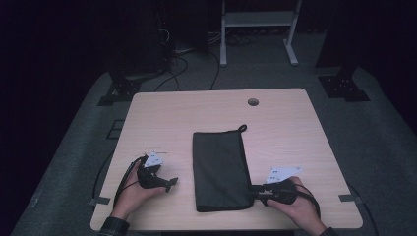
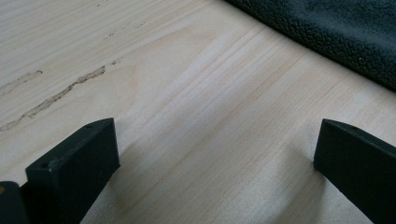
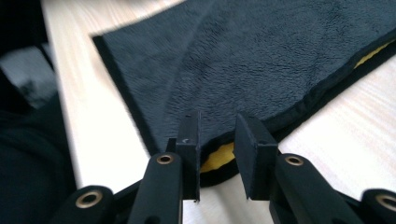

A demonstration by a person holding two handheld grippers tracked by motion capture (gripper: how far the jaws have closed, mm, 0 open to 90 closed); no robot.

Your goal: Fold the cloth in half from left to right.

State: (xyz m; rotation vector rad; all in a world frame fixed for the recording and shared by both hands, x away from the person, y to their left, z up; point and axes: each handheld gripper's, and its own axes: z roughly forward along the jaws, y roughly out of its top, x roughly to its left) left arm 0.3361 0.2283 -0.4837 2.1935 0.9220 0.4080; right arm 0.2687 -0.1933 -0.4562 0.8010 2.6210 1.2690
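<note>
Lower right of the high view: right tongs (image 1: pixel 257 191) released at the black fleece pouch (image 1: pixel 220 169) corner; left tongs (image 1: pixel 169 184) released; regrasp next.

The pale wooden table (image 1: pixel 162 115) has a small round hole (image 1: pixel 253 102) toward one o'clock from its middle. Scuffed streaks (image 2: pixel 60 93) mark its top at nine o'clock in the left gripper view. Beyond the far edge, at twelve o'clock, a white metal stand (image 1: pixel 258 29) rests on grey carpet (image 1: pixel 383 142), with loose cables (image 1: pixel 179 69) at eleven o'clock.
</note>
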